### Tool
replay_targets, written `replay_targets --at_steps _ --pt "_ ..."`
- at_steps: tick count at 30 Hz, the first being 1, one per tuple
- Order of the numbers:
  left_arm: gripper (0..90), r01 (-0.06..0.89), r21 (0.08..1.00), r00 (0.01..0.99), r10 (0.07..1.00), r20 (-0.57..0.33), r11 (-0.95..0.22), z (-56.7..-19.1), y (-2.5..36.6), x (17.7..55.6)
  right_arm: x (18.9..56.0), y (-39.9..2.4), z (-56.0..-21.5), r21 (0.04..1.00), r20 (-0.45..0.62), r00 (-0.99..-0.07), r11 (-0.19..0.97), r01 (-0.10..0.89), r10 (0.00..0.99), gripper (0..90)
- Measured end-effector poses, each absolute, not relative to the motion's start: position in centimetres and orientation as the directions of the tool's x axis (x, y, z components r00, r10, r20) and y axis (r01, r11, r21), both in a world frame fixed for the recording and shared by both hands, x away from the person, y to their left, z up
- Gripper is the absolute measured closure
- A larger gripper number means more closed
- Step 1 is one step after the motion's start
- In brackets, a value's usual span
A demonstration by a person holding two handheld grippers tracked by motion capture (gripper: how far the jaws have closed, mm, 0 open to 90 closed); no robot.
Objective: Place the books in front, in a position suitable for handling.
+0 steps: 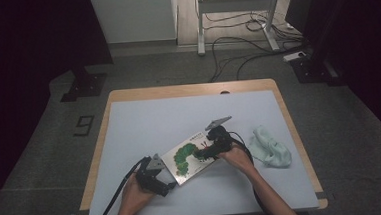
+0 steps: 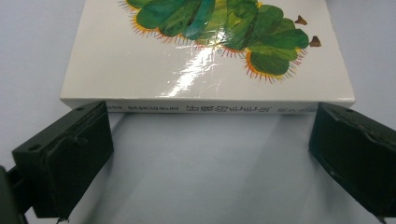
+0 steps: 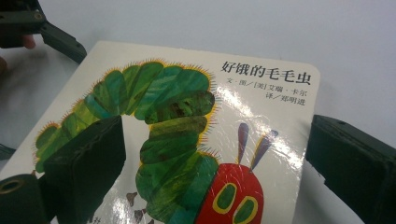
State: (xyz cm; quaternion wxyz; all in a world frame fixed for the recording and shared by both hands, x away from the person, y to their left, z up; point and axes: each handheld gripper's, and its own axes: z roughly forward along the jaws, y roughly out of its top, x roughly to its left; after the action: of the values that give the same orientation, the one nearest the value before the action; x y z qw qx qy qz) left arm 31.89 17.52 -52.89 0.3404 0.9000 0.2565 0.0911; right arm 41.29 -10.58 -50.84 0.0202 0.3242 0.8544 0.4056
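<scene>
Evidently the work in hand is the picture book (image 1: 187, 158), a thick board book with a green caterpillar on its white cover, which lies flat and closed on the pale table (image 1: 144, 125), near the person's edge and between the two hands. The left gripper (image 1: 167, 185) sits low at the book's spine side with its jaws spread wide and nothing between them; my guess is that it waits there to brace the spine or stop the book sliding. The right gripper (image 1: 199, 154) hovers over the cover from the opposite side, jaws also spread and gripping nothing, probably lined up to catch the cover's free edge and open it. A crumpled pale cloth (image 1: 271, 152) lies well apart to the right, seemingly not part of this step. From the high view the layout of hands, book and cloth is plain, though the cover is too small to read there. The left gripper view (image 2: 205, 154) gives what that view cannot: the spine's printed lettering and the book's thickness, level with the jaw tips. The right gripper view (image 3: 205, 154) shows the title characters, the caterpillar's red head, and the other gripper beyond the far corner.
</scene>
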Motion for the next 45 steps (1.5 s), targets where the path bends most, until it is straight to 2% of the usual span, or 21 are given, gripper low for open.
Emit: replay_targets --at_steps 26,27,29,34,40,45 --pt "0.0 0.399 0.659 0.852 0.523 -0.009 -0.637 -52.9 17.5 31.9 39.9 -11.8 -49.3 0.719 0.305 -0.754 0.379 0.583 0.581 7.3" --pt "0.0 0.399 0.66 0.852 0.524 -0.01 -0.637 -52.9 17.5 31.9 39.9 -11.8 -49.2 0.716 0.309 -0.757 0.383 0.584 0.575 11.0" --pt "0.0 0.399 0.659 0.852 0.523 -0.009 -0.638 -52.9 17.5 31.9 39.8 -11.7 -49.3 0.707 0.363 -0.77 0.384 0.594 0.524 13.0" --pt "0.0 0.398 0.659 0.852 0.523 -0.008 -0.638 -52.9 17.5 31.9 39.4 -11.0 -48.9 0.708 0.283 -0.795 0.442 0.551 0.536 13.2" --pt "0.0 0.399 0.658 0.852 0.524 -0.008 -0.638 -52.9 17.5 31.9 39.7 -11.4 -48.5 0.673 0.197 -0.839 0.553 0.492 0.507 18.4" --pt "0.0 0.399 0.658 0.852 0.524 -0.009 -0.638 -52.9 17.5 31.9 39.8 -11.7 -47.9 0.662 0.189 -0.851 0.577 0.479 0.49 25.1"
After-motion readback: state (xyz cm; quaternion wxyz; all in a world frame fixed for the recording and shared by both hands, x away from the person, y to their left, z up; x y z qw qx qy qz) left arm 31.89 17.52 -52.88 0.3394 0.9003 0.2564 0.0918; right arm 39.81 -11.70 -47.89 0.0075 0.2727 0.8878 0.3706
